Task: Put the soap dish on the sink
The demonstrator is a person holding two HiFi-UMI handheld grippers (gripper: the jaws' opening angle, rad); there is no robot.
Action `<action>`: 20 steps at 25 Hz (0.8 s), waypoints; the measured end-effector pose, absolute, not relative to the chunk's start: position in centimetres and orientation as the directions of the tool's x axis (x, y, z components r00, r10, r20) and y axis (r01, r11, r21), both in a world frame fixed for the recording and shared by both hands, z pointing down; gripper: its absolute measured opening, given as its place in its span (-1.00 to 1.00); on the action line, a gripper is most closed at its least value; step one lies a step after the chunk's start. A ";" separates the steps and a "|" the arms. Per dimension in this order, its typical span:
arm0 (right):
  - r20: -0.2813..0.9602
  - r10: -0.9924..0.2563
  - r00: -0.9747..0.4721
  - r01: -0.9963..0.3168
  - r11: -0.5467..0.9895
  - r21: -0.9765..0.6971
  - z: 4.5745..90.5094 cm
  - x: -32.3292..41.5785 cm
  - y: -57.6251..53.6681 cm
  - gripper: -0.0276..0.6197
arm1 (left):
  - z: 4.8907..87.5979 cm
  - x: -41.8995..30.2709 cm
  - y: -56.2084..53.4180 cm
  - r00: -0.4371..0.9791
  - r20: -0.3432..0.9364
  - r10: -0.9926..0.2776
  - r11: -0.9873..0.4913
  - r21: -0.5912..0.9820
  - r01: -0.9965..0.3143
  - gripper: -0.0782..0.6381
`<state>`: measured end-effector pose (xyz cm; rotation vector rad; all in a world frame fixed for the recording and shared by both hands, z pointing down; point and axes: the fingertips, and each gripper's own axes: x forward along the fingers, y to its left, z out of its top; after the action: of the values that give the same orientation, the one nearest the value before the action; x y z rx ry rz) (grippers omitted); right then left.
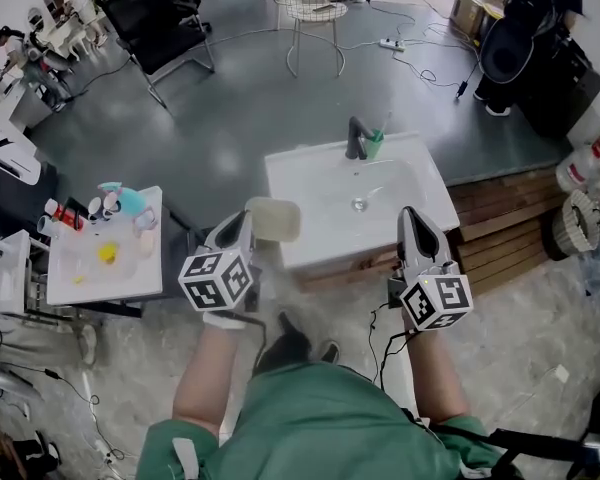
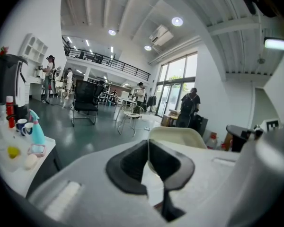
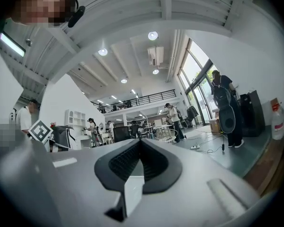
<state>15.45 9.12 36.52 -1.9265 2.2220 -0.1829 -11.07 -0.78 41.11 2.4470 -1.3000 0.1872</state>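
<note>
A cream soap dish [image 1: 274, 218] hangs in the air over the near left corner of the white sink [image 1: 310, 183]. My left gripper [image 1: 246, 220] is shut on the dish's left edge. In the left gripper view the soap dish [image 2: 176, 137] sticks up beyond the closed left gripper [image 2: 148, 146]. My right gripper [image 1: 411, 214] hovers over the sink's near right corner, shut with nothing in it. In the right gripper view the right gripper [image 3: 139, 146] shows its pads pressed together and nothing between them.
A dark faucet [image 1: 354, 138] and a green cup [image 1: 375, 145] stand at the sink's far edge. A small white table [image 1: 130, 278] with bottles and cups stands to the left. Wooden planks [image 1: 505, 218] lie to the right, and chairs [image 1: 314, 13] stand farther off.
</note>
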 end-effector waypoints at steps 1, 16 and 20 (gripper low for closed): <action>-0.061 -0.989 -0.133 -0.965 0.144 -0.220 36.7 15.5 8.7 -0.92 | 41.3 -11.1 -1.3 0.566 0.286 -0.773 -0.508 0.255 -0.823 -0.76; 0.000 -0.997 -0.082 -0.983 0.081 -0.166 37.5 17.1 -3.6 -0.92 | 44.9 -8.9 -15.4 0.604 0.320 -0.730 -0.522 0.310 -0.795 -0.76; 0.033 -0.996 -0.088 -0.985 0.082 -0.149 38.3 16.0 -8.3 -0.92 | 46.0 -8.7 -19.5 0.626 0.321 -0.711 -0.528 0.345 -0.776 -0.76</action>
<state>16.03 -8.28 38.32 -2.0681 2.2527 -0.2042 -8.68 -19.48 46.04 2.3936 -1.1725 0.1932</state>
